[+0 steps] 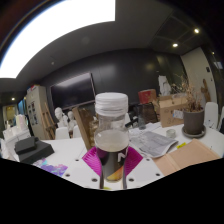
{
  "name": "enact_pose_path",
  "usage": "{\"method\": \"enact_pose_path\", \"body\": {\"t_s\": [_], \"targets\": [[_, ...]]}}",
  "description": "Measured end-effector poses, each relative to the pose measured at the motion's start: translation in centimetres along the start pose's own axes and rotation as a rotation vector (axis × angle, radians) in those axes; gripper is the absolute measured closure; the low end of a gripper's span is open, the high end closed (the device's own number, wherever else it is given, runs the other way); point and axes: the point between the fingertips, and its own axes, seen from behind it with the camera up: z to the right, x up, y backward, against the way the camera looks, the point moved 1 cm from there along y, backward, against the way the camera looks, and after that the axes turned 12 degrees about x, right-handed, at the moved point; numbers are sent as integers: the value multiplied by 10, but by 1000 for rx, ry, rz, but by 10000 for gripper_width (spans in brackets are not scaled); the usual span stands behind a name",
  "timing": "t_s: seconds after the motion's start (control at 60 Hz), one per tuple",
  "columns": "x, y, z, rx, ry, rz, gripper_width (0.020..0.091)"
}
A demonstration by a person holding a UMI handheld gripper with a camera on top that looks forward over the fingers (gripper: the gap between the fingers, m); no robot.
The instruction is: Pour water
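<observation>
While its magenta pads press both sides, the tool [111, 163] grips a clear, white-capped cylindrical jar [111, 135]

Jar [111, 135] between fingers [93, 160], on table [170, 160]

A white lid and clear body with amber-brown liquid low down are shown on the jar [111, 135] at frame centre, magenta pads [93, 160] on the fingers below it, a white tabletop [70, 150] and a dark grey wall [120, 70] above
</observation>
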Motion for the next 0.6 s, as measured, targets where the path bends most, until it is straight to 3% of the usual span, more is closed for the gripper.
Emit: {"method": "enact_pose_path", "body": {"t_s": [0.283,0.6], "targets": [[-114,16,106,-111,132,-211,857],[-178,12,127,-142,136,-288,852]]}}
